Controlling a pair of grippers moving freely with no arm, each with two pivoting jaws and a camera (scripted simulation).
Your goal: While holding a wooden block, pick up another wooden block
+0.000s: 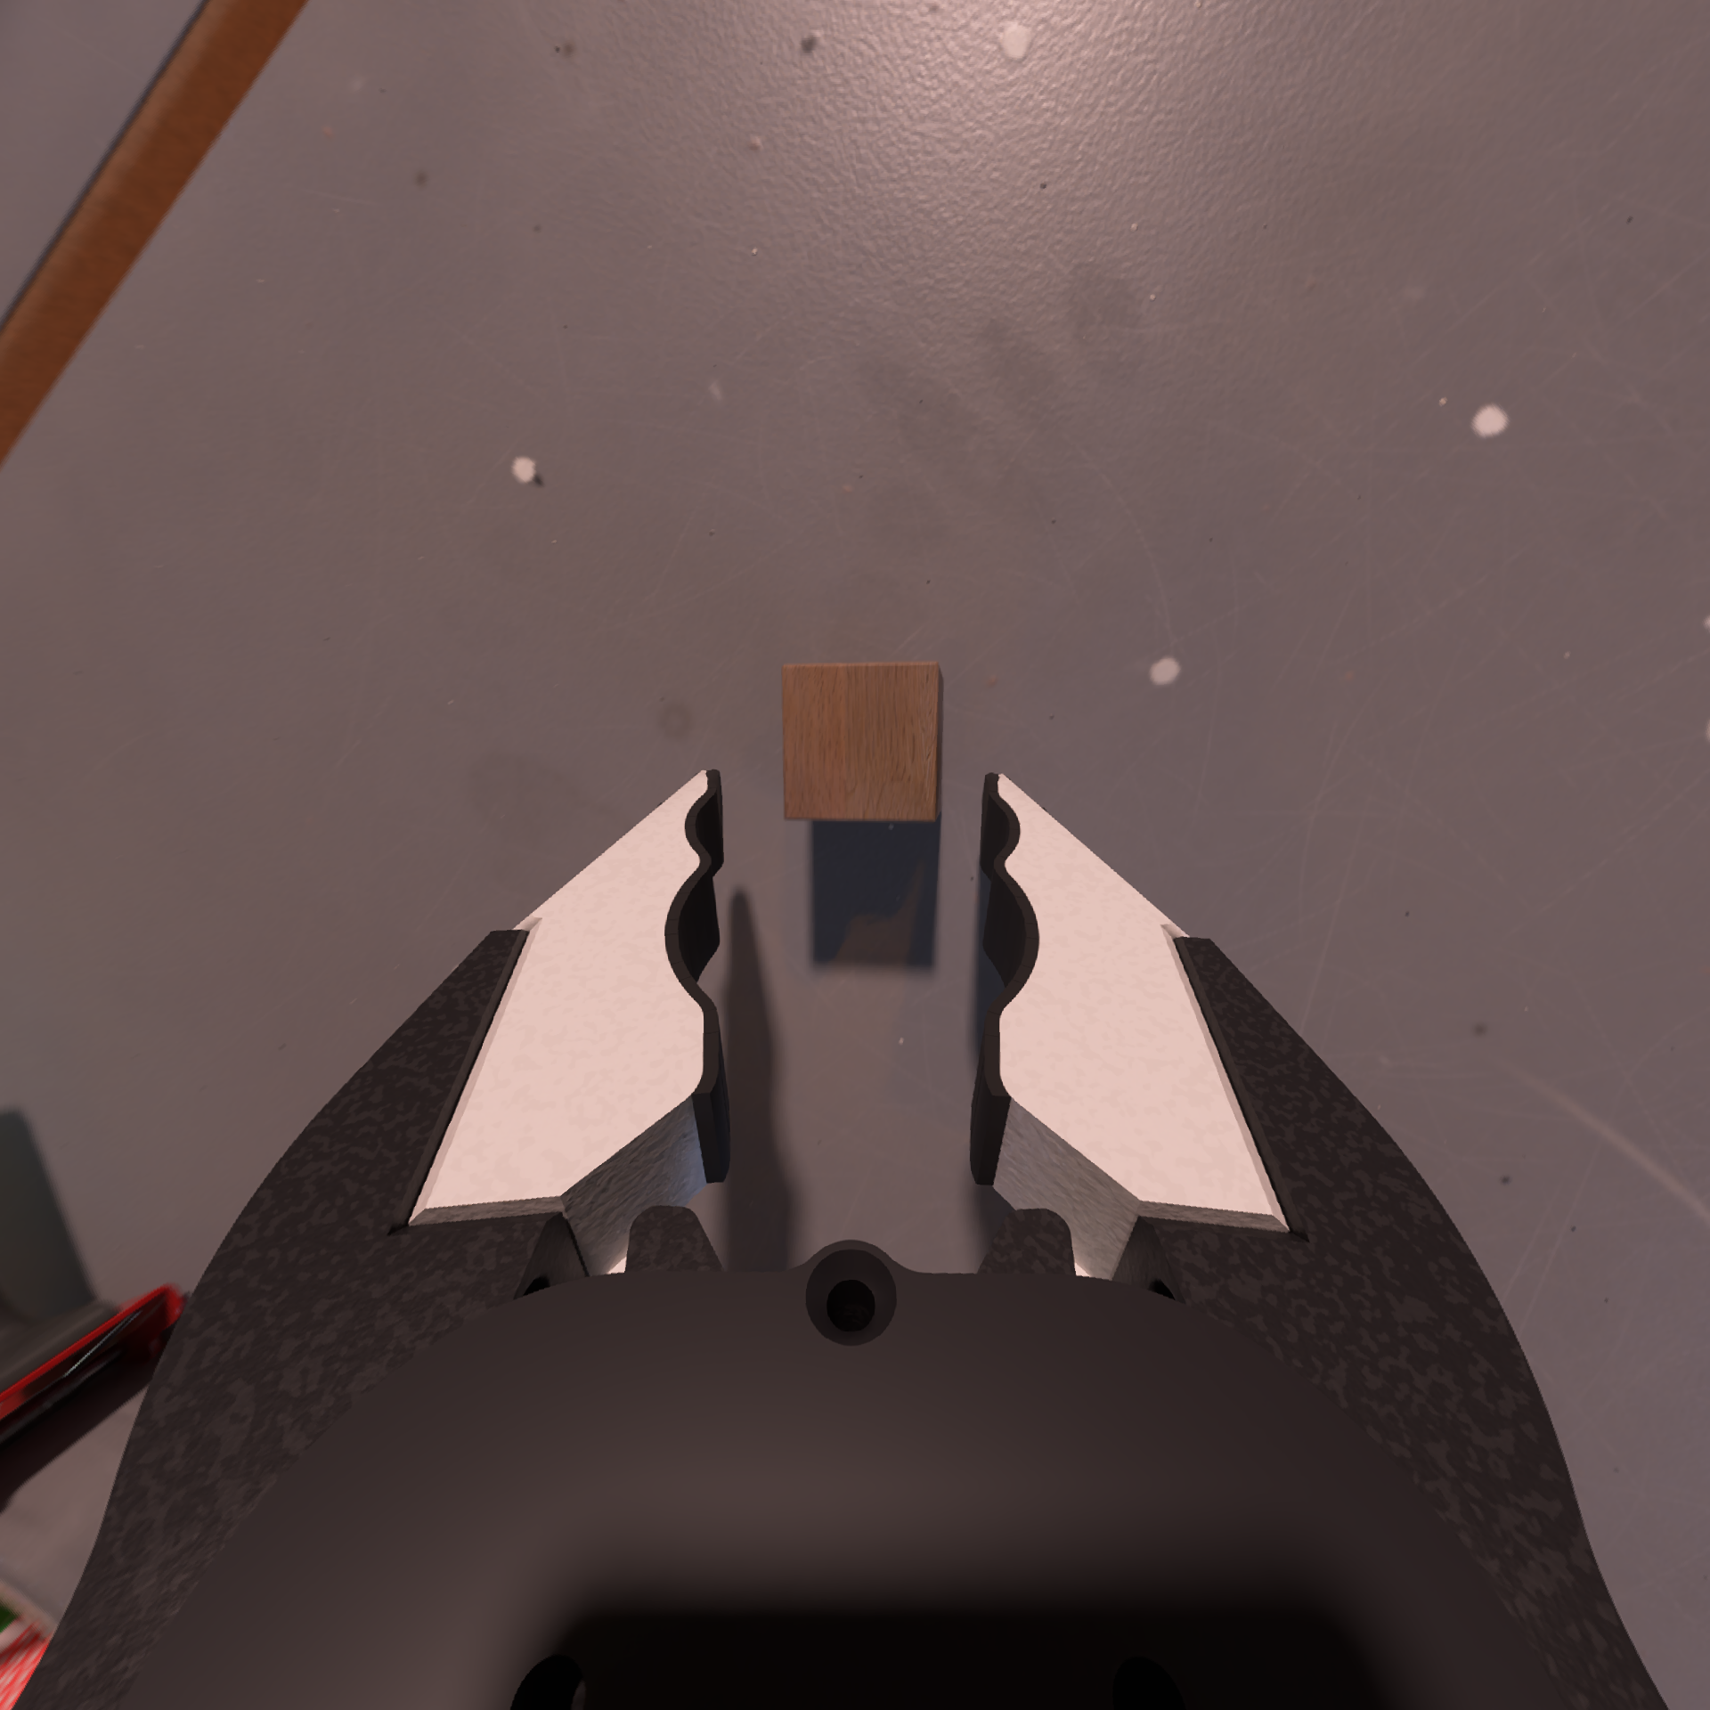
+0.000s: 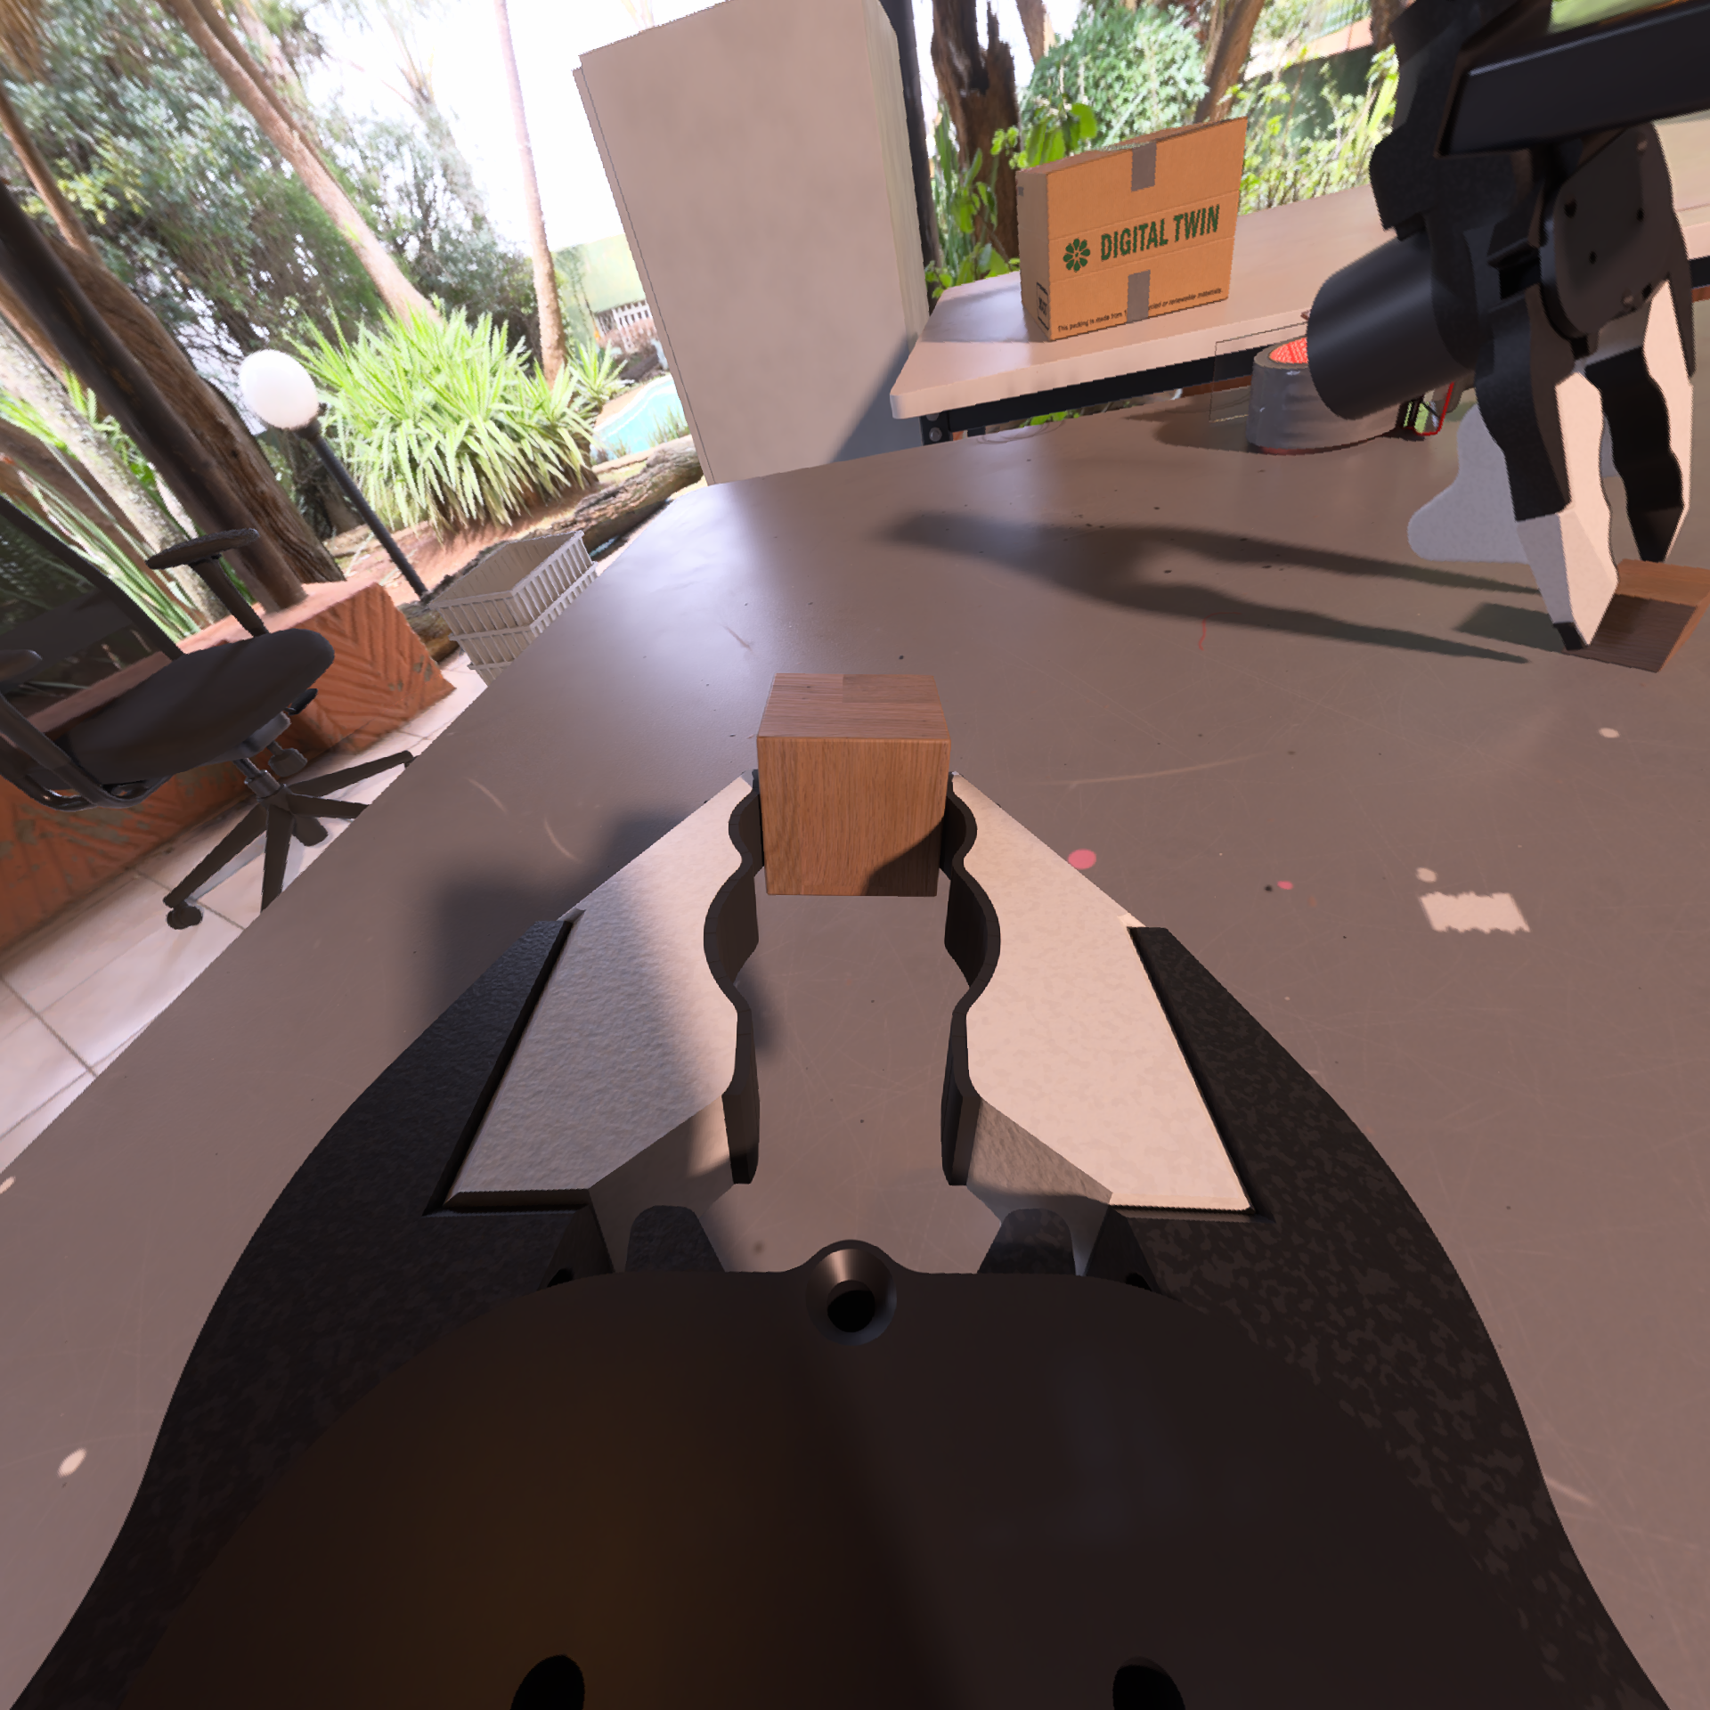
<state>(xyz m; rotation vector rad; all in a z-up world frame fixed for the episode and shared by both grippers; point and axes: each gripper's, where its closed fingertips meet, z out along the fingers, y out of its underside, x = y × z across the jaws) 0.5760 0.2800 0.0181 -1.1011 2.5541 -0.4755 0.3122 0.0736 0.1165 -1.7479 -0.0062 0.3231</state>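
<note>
Right gripper (image 2: pixel 853 786) is clamping a wooden block (image 2: pixel 851 805) between its fingertips, both pads pressing the block's side faces, the block riding clear of the grey table (image 2: pixel 1203 972) below. Ahead and to this gripper's right, the left gripper (image 2: pixel 1610 611) is pointing down at the table over a second wooden block (image 2: pixel 1656 620). In the left wrist view, the left gripper (image 1: pixel 851 786) is standing with jaws spread, nothing between them; the second wooden block (image 1: pixel 861 740) is sitting on the table just beyond the fingertips, centred on the gap, touching neither finger. Farther off, beyond the left gripper, a cardboard box (image 2: pixel 1133 227) is resting on a white side table (image 2: pixel 972 361). An office chair (image 2: pixel 185 703) is standing off the table's left edge.
</note>
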